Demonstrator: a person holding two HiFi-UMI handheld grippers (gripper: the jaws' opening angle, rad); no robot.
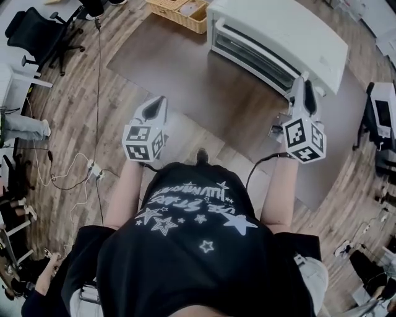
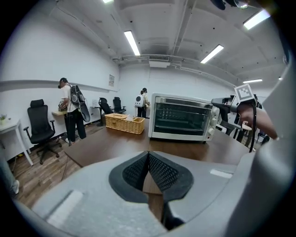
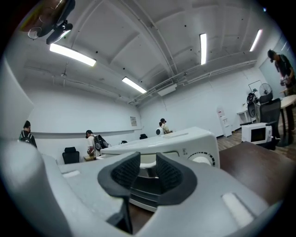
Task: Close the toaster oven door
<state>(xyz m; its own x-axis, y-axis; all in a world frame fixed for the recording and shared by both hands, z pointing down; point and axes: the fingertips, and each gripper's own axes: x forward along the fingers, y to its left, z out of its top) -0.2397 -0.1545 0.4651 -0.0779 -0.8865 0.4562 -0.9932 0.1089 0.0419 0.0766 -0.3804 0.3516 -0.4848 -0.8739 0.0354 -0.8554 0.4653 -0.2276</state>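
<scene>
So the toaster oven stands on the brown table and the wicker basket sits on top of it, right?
No. The wicker basket is not on the toaster oven; it sits on the brown table beside it, as the left gripper view shows. The oven does stand on that table.

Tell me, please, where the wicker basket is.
In the head view the wicker basket sits on the table, at its far edge, just left of the toaster oven.
</scene>
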